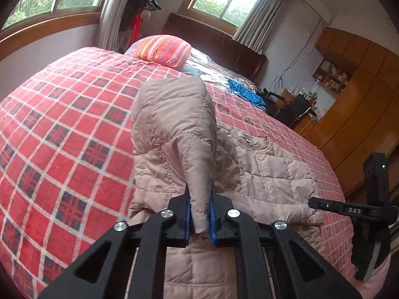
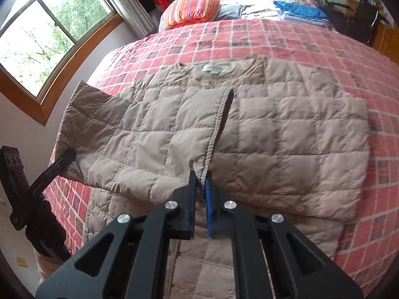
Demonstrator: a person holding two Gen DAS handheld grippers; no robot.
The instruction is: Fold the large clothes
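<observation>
Quilted jacket (image 2: pixel 286 134) on bed, pinched in both grippers' jaws

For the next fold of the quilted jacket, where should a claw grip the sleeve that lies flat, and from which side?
Probably at the cuff end of the flat sleeve on the jacket, coming in from the outer side over the plaid bedspread. That edge lies free and flat. Both claws, left and right, already pinch fabric.
</observation>
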